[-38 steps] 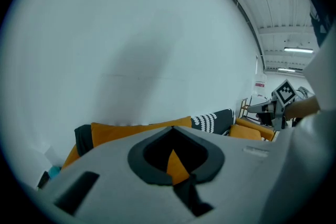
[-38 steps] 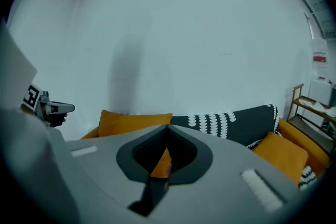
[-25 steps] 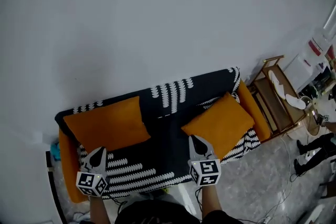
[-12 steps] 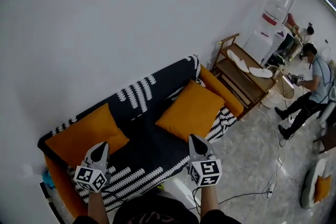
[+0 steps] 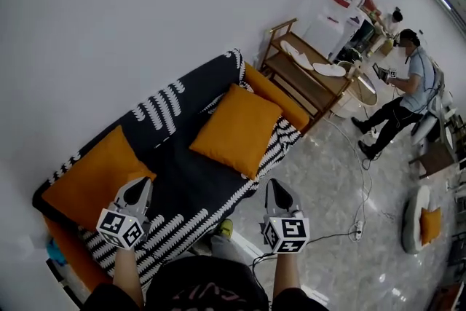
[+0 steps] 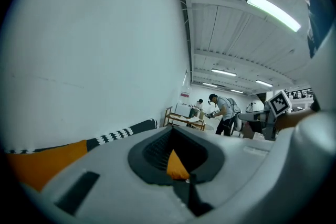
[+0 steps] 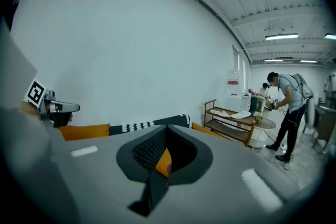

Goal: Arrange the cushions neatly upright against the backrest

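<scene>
Between the jaws of the left gripper (image 5: 138, 186) nothing is held. They are closed tip to tip, and its own view only shows a bit of orange cushion through the gap behind the tips. The right gripper (image 5: 276, 186) is the same, jaws together and empty. Both grippers hang side by side in front of the sofa (image 5: 182, 189), clear of it, the left one over the seat's front left part and the right one off the front edge above the floor (image 5: 328, 178).

The left cushion (image 5: 91, 175), orange, sits at the left end of the seat, back against the backrest (image 5: 171, 102). The right cushion (image 5: 234, 129), also orange, sits towards the right end, turned askew with a corner pointing forward, its far edge at the backrest. How upright either stands can't be told. The cushions are well apart, with bare seat between them.

A black cover with white stripe pattern (image 5: 156, 109) drapes seat and backrest, and the orange sofa arm shows at the right end. Behind is a white wall (image 5: 145, 11). A wooden rack (image 5: 306, 76) stands just beside the sofa's right end. A person (image 5: 408, 87) stands further right, and a cable (image 5: 364, 189) lies on the floor.
</scene>
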`<action>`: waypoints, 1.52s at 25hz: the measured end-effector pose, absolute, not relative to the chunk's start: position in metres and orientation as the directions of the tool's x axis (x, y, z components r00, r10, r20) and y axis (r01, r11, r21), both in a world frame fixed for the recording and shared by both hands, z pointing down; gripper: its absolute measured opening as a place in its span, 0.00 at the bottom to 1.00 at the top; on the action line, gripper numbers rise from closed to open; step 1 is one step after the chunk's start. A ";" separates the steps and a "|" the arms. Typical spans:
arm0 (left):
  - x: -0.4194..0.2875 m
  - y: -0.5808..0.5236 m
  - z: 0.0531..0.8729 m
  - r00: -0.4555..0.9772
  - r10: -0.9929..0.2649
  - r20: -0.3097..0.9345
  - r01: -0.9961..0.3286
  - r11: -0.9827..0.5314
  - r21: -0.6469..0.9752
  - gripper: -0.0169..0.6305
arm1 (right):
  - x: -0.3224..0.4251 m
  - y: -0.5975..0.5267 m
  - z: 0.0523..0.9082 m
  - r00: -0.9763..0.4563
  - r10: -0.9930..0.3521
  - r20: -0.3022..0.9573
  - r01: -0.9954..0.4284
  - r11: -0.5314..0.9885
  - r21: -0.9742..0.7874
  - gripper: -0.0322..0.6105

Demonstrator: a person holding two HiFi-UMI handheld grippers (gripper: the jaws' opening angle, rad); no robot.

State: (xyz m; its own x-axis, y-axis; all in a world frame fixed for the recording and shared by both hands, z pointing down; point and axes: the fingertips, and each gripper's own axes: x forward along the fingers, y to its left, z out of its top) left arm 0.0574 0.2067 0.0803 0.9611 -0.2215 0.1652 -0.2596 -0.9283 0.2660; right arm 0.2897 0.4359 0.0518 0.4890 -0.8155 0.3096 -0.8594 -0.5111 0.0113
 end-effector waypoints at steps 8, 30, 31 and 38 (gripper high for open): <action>0.133 0.237 0.076 0.977 -0.105 0.186 -0.157 -0.943 0.294 0.03 | 0.337 0.475 0.049 0.554 -0.776 0.301 -0.817 -0.576 0.017 0.07; 0.484 0.383 0.128 0.937 -0.066 0.344 -0.169 -0.945 0.280 0.03 | 0.653 0.638 0.116 0.546 -0.747 0.381 -0.785 -0.614 -0.080 0.07; 0.489 0.383 0.133 0.929 -0.078 0.361 -0.186 -0.943 0.276 0.03 | 0.661 0.638 0.119 0.542 -0.750 0.380 -0.787 -0.612 -0.084 0.07; 0.511 0.362 0.144 0.912 -0.155 0.380 -0.270 -0.924 0.272 0.03 | 0.701 0.602 0.128 0.461 -0.788 0.409 -0.842 -0.533 -0.078 0.07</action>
State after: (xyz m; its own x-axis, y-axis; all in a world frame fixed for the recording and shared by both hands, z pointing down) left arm 0.5114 0.3624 0.1440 0.9121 -0.1545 0.3796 -0.2697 -0.9237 0.2721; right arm 0.7009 0.6022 0.1283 0.4605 -0.7876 0.4095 -0.8423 -0.5332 -0.0782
